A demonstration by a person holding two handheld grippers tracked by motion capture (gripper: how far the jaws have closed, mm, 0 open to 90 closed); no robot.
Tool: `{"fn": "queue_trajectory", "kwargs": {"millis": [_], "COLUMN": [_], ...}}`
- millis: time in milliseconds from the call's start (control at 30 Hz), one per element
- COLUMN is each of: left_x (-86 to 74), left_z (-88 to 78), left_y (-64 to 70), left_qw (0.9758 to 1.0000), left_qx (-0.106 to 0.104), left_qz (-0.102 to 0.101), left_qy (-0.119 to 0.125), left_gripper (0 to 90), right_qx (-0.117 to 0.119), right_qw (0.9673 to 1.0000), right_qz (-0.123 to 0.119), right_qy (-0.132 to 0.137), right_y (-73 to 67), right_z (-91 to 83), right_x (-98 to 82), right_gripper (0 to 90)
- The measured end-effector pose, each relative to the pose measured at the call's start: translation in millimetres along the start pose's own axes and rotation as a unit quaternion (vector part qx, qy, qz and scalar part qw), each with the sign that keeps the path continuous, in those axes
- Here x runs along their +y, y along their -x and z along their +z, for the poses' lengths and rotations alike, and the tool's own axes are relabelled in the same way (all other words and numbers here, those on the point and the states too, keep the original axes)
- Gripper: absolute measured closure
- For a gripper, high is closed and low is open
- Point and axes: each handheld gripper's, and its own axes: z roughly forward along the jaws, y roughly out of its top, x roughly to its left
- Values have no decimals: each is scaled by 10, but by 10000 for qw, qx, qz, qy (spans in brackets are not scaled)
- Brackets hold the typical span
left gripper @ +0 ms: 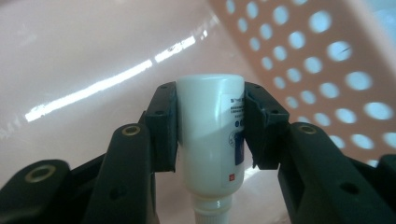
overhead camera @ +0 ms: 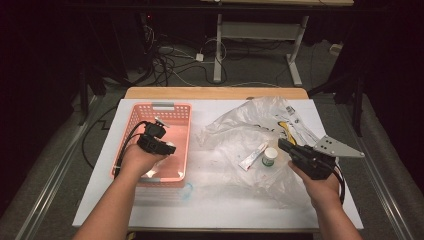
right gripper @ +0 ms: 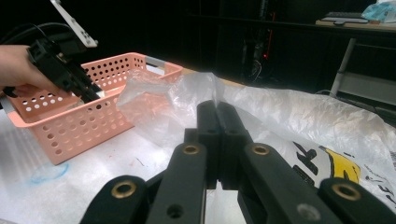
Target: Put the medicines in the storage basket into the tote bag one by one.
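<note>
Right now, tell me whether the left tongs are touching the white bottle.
Touching. The left gripper view shows the left tongs with both pads pressed against the sides of the white bottle, above the pink basket.

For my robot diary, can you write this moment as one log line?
left gripper: shut on white bottle, inside pink basket | right gripper: shut, empty, above plastic bag

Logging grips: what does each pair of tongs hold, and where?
Left tongs clamp a white bottle across its body, inside the pink basket. Right tongs are shut, empty.
</note>
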Motion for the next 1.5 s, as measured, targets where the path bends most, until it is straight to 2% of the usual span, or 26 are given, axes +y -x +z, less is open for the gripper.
{"fn": "queue_trajectory", "kwargs": {"millis": [100, 200, 467, 533, 700, 967, 1167, 1333, 1500], "left_x": [-58, -106, -219, -247, -300, -362, -369, -341, -290], "left_z": [-79, -140, -235, -252, -310, -409, -420, -366, -277], "left_y": [30, 74, 153, 184, 314, 541, 706, 851, 1018], "left_qw": [9994, 9986, 9943, 9926, 9868, 9730, 9643, 9605, 9589], "left_qx": [-139, -110, -161, -180, -211, -451, -601, -752, -850], "left_qz": [24, 109, 128, 153, 301, 501, 637, 761, 910], "left_qy": [312, 513, 1047, 1192, 1578, 2209, 2500, 2570, 2549], "left_gripper": [583, 583, 584, 584, 584, 584, 584, 584, 584], "right_qx": [5, 25, 21, 26, 29, 18, 17, 21, 43], "right_qw": [10000, 10000, 10000, 10000, 10000, 10000, 10000, 10000, 10000], "right_qz": [-9, -2, -22, -29, -45, -30, -40, -58, -52], "right_qy": [-10, -26, -28, -29, -32, -25, -16, 5, 23], "right_y": [-7, -16, -24, -27, -24, -28, -32, -29, -40], "right_z": [10, 22, 23, 22, 23, 21, 19, 16, 13], "right_x": [-3, -9, -6, -5, -11, -13, -15, -13, -5], "right_gripper": [900, 900, 900, 900, 900, 900, 900, 900, 900]}}
